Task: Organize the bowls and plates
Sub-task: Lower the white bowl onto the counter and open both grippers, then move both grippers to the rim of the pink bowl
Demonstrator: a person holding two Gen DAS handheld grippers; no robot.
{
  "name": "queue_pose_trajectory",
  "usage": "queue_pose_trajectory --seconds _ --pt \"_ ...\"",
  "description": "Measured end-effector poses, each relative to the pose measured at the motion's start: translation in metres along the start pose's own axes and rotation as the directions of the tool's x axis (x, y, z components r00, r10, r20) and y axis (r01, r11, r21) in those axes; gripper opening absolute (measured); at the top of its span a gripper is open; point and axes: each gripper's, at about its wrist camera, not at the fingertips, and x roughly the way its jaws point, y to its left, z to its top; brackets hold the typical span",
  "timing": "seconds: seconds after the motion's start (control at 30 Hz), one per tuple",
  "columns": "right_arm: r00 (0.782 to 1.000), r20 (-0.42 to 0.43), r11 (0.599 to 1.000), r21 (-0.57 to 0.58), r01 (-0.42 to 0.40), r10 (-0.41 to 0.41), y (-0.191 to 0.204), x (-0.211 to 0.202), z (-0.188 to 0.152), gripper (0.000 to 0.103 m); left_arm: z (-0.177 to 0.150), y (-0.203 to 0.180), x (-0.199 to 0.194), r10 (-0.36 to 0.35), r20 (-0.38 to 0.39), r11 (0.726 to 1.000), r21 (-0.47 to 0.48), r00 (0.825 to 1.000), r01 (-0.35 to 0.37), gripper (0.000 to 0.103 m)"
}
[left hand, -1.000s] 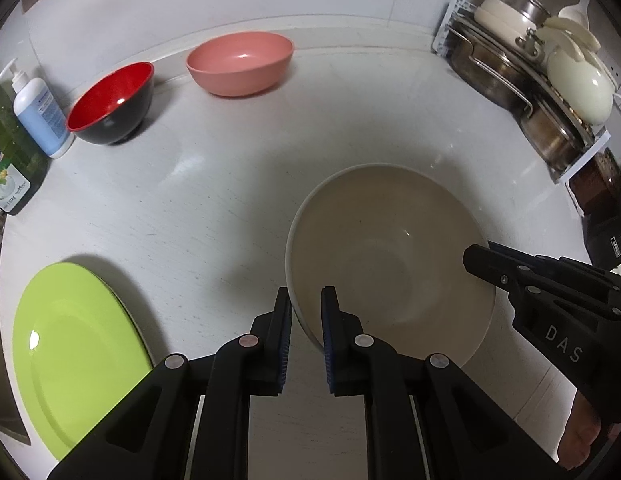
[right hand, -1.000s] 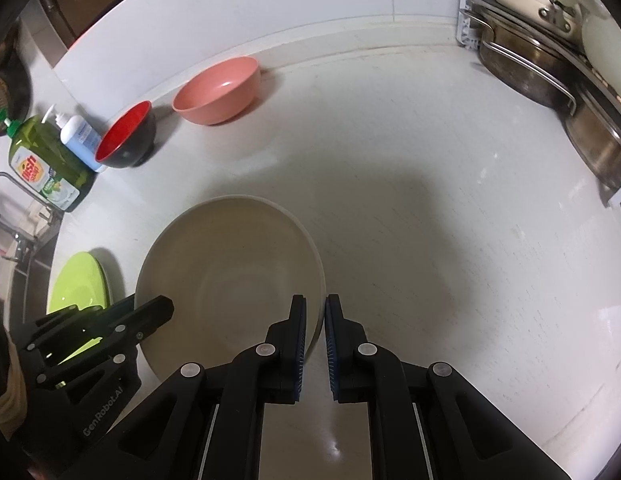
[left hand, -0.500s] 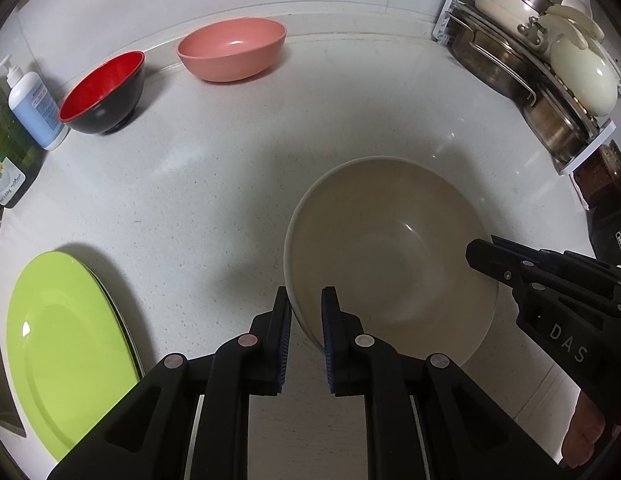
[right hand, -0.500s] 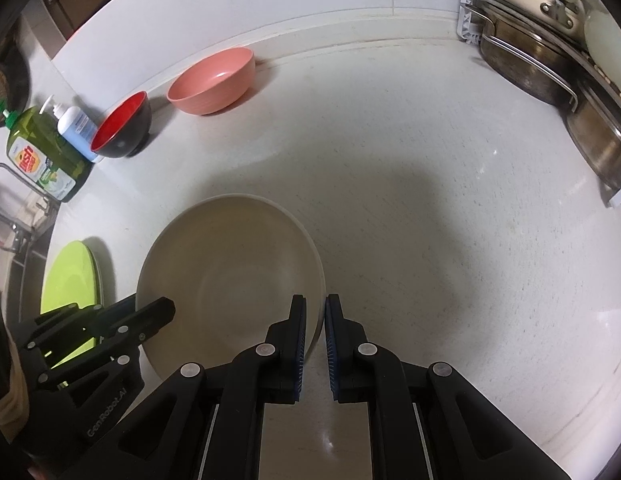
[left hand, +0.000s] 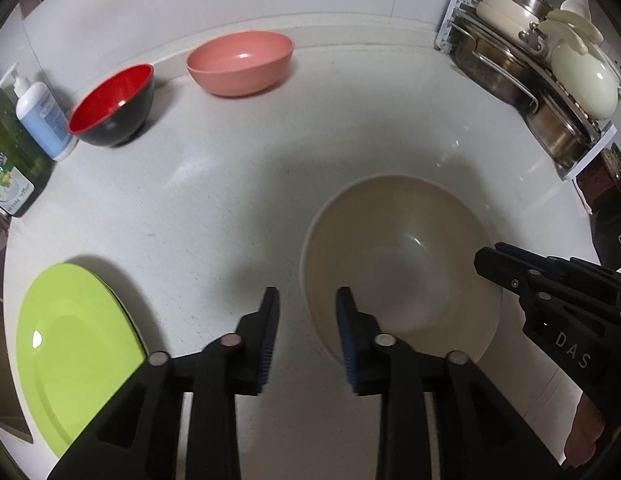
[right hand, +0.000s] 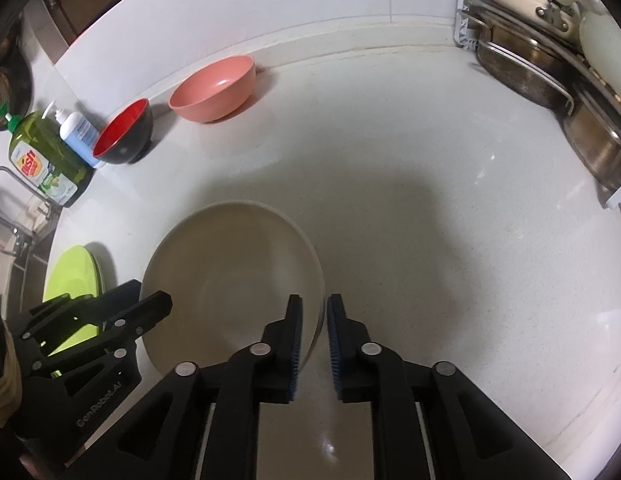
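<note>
Left hand-held gripper stood spread wide, its jaws straddling the near-left rim of the beige bowl without gripping it. Right hand-held gripper was opened narrowly across the same bowl's near-right rim. Bowl: large, plain, glossy inside, empty, upright on the white bench. Far left sat a pink bowl and a red-and-black bowl; near left, a lime-green plate.

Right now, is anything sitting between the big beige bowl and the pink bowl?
Nothing: in both wrist views only bare white counter lies between the beige bowl and the pink bowl.
</note>
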Motion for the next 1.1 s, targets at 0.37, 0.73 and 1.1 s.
queue_pose_trajectory --seconds 0.37,0.73,1.1 --pt "0.996 0.095 1.000 -0.023 -0.003 0.005 0.015 -0.023 0.017 0.033 0.020 0.019 -0.028 0.042 0.101 0.999 0.008 0.994 -0.043 0.062" --pt "0.985 0.169 0.996 -0.084 0.003 0.012 0.049 -0.035 0.056 0.040 0.057 0.049 -0.054 0.110 0.201 0.992 0.044 0.973 -0.121 0.066" --pt "0.976 0.210 0.994 -0.100 -0.036 0.057 0.072 -0.034 0.105 0.040 0.101 0.077 -0.073 0.152 0.279 0.984 0.053 0.948 -0.173 0.066"
